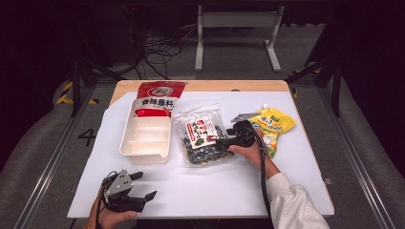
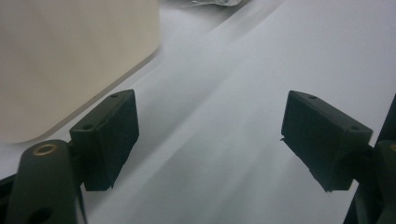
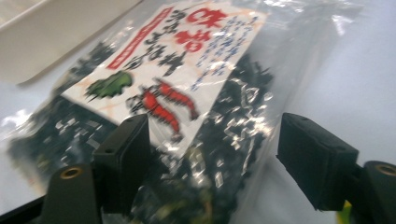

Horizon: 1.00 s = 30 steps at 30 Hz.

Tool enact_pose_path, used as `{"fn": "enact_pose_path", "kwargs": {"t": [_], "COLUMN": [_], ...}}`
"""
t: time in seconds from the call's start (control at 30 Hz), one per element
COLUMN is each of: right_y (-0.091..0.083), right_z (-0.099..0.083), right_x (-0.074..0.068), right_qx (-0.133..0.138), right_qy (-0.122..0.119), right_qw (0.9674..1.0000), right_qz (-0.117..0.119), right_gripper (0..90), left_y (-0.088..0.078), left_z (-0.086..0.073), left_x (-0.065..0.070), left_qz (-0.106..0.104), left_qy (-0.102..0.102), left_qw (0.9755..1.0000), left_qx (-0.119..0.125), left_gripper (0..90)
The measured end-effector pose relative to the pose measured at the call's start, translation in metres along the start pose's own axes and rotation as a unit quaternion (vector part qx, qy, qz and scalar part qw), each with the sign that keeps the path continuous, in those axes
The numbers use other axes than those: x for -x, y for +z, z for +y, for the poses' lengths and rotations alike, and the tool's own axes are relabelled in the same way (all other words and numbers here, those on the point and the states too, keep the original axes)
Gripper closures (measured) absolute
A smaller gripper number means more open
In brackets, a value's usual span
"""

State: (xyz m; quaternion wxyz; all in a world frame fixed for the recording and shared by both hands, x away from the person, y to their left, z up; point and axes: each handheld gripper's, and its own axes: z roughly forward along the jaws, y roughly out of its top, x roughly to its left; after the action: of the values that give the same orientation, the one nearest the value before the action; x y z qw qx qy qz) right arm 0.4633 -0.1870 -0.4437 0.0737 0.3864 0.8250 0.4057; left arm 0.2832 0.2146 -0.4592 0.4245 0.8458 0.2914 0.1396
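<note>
Two grippers, both spread; right gripper [image 3: 212, 158] straddles the seaweed bag [image 3: 187, 107], unpinched; bite deep past slippery film; left gripper [image 2: 210, 140] idle.

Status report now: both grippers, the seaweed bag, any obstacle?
Left gripper open, empty. Right gripper open, jaws around the clear seaweed bag, not pressing. White tray close beside the bag.
</note>
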Motion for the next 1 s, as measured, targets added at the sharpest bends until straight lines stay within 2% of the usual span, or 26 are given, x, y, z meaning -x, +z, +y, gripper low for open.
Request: {"fn": "enact_pose_path", "kwargs": {"t": [0.07,0.1,0.17,0.2,0.27,0.33,0.37,0.43,0.5,0.53,0.7,0.87,1.0], "right_y": [0.006,0.008,0.01,0.01,0.01,0.011,0.012,0.01,0.007,0.007,-0.002,-0.006,-0.012], "right_z": [0.001,0.001,0.0,0.0,0.001,0.002,0.002,0.001,-0.001,-0.001,-0.003,-0.007,-0.011], "right_x": [0.004,0.007,0.013,0.014,0.014,0.014,0.015,0.017,0.02,0.02,0.018,0.015,0.01], "right_qx": [-0.003,-0.006,-0.011,-0.011,-0.018,-0.025,-0.026,-0.028,-0.025,-0.025,-0.016,-0.002,0.016], "right_qy": [0.016,0.028,0.048,0.046,0.043,0.046,0.05,0.057,0.06,0.06,0.039,0.031,0.013], "right_qw": [0.9998,0.9995,0.9981,0.998,0.9977,0.9957,0.9949,0.9936,0.9932,0.9932,0.9953,0.9964,0.9972], "right_qz": [0.009,0.017,0.038,0.043,0.05,0.076,0.084,0.094,0.096,0.096,0.088,0.079,0.072], "right_gripper": [22.1,20.9,20.5,21.1,26.7,38.4,40.2,49.3,61.0,61.0,76.8,80.8,82.3], "left_y": [0.0,0.001,0.001,0.001,0.001,0.001,0.001,0.001,0.002,0.002,0.005,0.002,0.0], "left_z": [0.0,0.0,0.0,-0.001,-0.001,-0.001,-0.001,0.0,0.0,0.0,0.002,0.005,0.006], "left_x": [0.0,0.0,0.0,0.0,0.0,0.0,0.0,-0.001,-0.002,-0.002,0.0,0.0,0.0], "left_qz": [-0.001,-0.003,0.0,-0.001,-0.002,-0.002,-0.003,-0.005,-0.008,-0.008,-0.013,-0.016,-0.024], "left_qy": [0.004,0.0,0.006,0.004,0.004,0.003,0.001,0.002,0.003,0.003,0.007,0.011,0.011], "left_qw": [1.0,1.0,1.0,1.0,1.0,1.0,1.0,1.0,1.0,1.0,0.9999,0.9998,0.9995], "left_qx": [0.0,0.0,-0.003,-0.002,-0.003,-0.004,-0.004,-0.001,-0.001,-0.001,-0.003,0.005,0.015], "left_gripper": [19.8,19.8,19.8,19.8,19.8,19.8,19.8,19.8,19.8,19.8,19.8,19.9,20.3]}}
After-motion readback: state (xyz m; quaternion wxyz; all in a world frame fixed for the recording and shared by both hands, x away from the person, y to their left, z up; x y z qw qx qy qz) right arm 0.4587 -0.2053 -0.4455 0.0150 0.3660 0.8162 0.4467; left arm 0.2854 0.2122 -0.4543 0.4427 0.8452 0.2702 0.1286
